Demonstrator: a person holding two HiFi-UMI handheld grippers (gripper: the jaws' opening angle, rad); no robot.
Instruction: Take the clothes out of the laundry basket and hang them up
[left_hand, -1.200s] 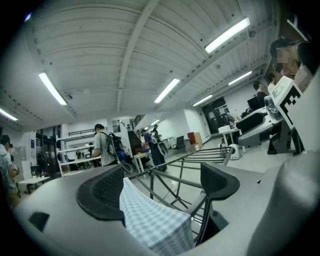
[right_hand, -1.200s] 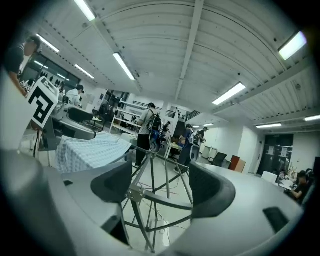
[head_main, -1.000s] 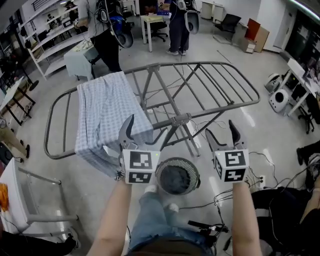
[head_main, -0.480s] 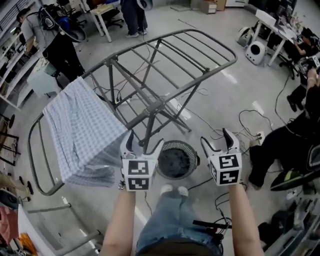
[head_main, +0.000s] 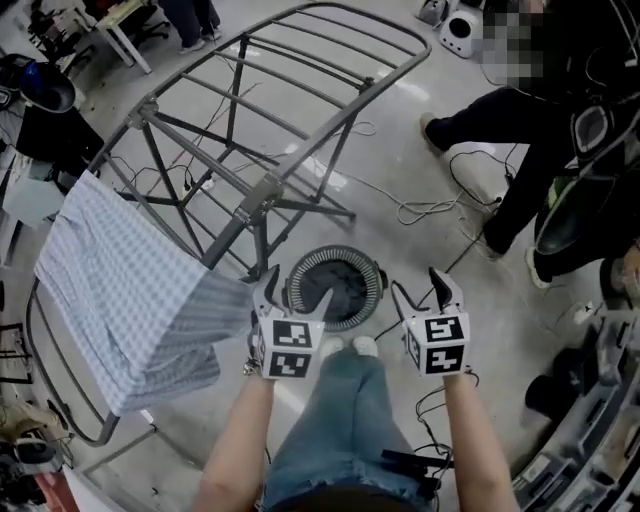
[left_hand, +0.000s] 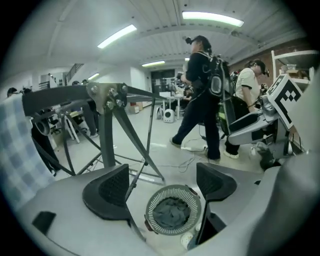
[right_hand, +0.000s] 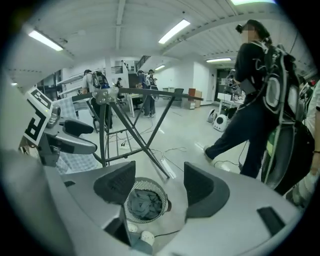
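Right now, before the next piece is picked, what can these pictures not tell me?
- Clothes in the basket: a dark crumpled heap in every view; how many pieces, too small to tell.
- Basket rim, head view: the near left part is hidden behind the left gripper.
- Checked cloth, left gripper view: cut off by the left edge.
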